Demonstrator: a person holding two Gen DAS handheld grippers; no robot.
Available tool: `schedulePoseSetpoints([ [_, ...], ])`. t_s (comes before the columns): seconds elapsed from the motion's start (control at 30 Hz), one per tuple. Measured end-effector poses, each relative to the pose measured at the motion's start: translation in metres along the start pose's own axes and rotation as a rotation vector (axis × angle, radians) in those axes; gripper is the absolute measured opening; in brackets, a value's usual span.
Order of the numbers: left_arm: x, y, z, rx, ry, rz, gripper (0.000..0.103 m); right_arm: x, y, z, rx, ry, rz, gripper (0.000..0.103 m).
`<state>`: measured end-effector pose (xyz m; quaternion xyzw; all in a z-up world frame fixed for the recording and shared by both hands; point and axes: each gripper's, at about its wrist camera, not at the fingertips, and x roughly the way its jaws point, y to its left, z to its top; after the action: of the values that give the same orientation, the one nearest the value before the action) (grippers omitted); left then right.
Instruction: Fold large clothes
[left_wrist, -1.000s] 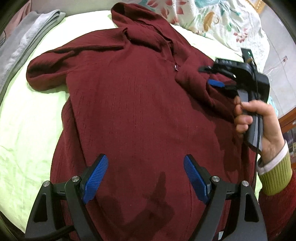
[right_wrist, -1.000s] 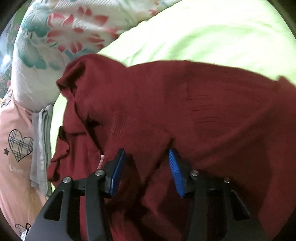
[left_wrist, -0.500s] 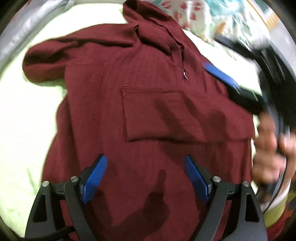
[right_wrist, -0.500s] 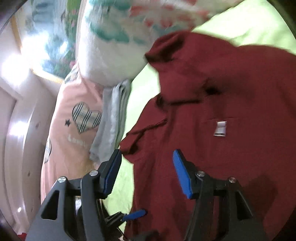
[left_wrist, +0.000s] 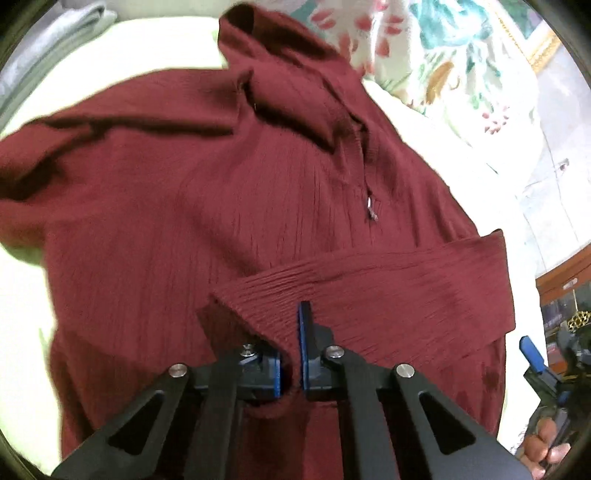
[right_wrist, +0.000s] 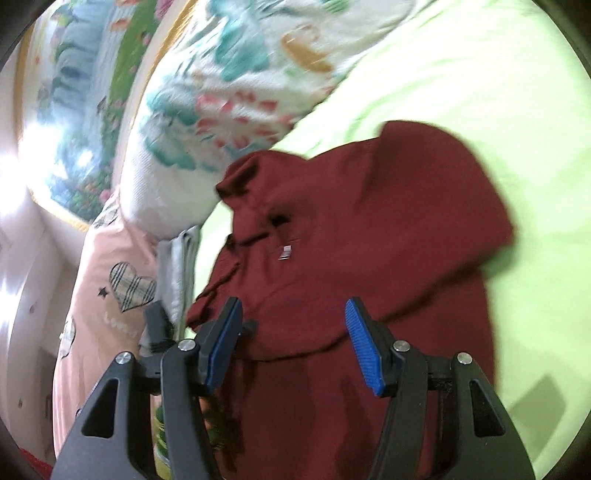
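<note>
1. Since half a second ago our left gripper (left_wrist: 291, 354) has gone from spread wide above the maroon sweater (left_wrist: 229, 221) to clamped on the ribbed cuff (left_wrist: 258, 302) of the sleeve (left_wrist: 388, 295) that lies folded across the chest; our right gripper (right_wrist: 293, 347) has let that sleeve go and pulled back.
2. Sweater lies front up on the pale green bedsheet (right_wrist: 480, 92), collar (left_wrist: 295, 96) with zipper pull (left_wrist: 370, 206) toward the floral pillow (right_wrist: 221, 103), other sleeve (left_wrist: 55, 147) flung out to our left, not yet folded in.
3. Right gripper: jaws apart, nothing between them, hovering over the sweater's lower body.
4. Handling, our guess: soft ribbed knit, limp, medium weight for its size, stretchy. It will sag and drag if lifted by one point. Not fragile, not slippery against the blue pads (right_wrist: 364, 350).
5. Where to grip, our call: cuffs, shoulder seam and hem edges, since the ribbing is thicker there and holds a pinch. Avoid mid-panel fabric, which bunches.
6. Around it: grey folded cloth (right_wrist: 177, 266) and a pink pillow with plaid heart (right_wrist: 129, 288) sit beside the collar end; the person's right hand (left_wrist: 546, 446) shows at the edge of the left view.
</note>
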<state>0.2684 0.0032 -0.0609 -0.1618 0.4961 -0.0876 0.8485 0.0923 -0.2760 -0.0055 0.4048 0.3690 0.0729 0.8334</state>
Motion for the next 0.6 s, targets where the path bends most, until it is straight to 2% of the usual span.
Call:
schedulePoseSetpoints([
  [0.07,-0.019,0.006,0.003,0.018,-0.053,0.004,0.002,-0.012,-0.012,0.002,0.016,-0.02,-0.027,0.059],
  [0.17,-0.045,0.022,0.02,0.032,-0.142,0.07,0.002,-0.027,-0.022,0.01,0.015,-0.058,-0.086,0.059],
  [0.27,-0.057,0.047,0.039,-0.002,-0.185,0.128,0.002,-0.03,-0.029,0.023,0.007,-0.091,-0.148,0.059],
  [0.37,-0.055,0.068,0.05,-0.053,-0.185,0.156,0.002,-0.017,-0.037,0.041,-0.003,-0.093,-0.215,0.059],
  [0.43,-0.05,0.072,0.05,-0.065,-0.178,0.147,0.002,-0.002,-0.041,0.055,-0.018,-0.077,-0.252,0.059],
  [0.6,-0.044,0.073,0.047,-0.063,-0.169,0.167,0.002,0.053,-0.054,0.088,-0.03,0.014,-0.318,0.06],
])
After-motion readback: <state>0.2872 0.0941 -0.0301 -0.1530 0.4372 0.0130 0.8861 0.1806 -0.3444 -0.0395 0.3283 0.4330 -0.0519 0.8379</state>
